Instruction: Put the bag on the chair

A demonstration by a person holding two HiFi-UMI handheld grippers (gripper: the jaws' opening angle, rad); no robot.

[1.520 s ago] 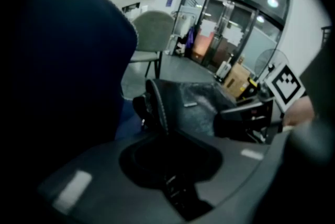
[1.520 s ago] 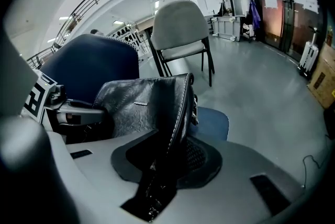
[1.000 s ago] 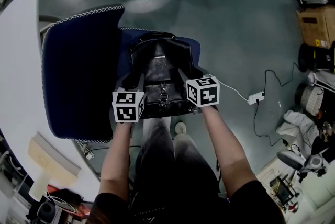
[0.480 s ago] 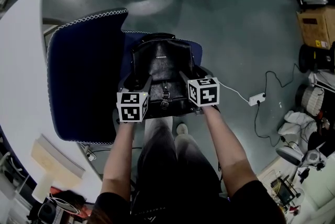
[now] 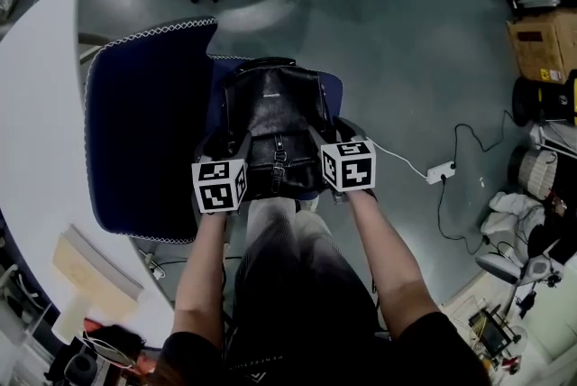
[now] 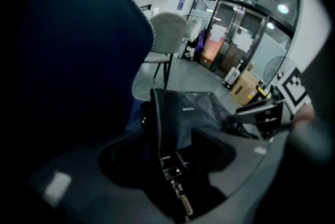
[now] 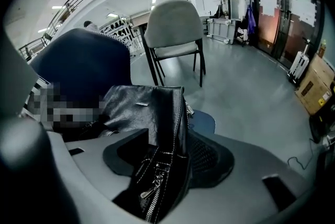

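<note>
Black bag (image 5: 275, 118) between wide, newly parted jaws.

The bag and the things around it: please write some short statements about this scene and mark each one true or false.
1. The bag rests on the blue chair. True.
2. The bag is white. False: it is black.
3. The left gripper is shut tight on the bag. False: its jaws stand apart, having just been opening, with the bag's edge between them.
4. A grey chair stands beyond the blue chair. True.
5. A cardboard box lies on the blue chair. False: the box stands on the floor, far to the right.
</note>
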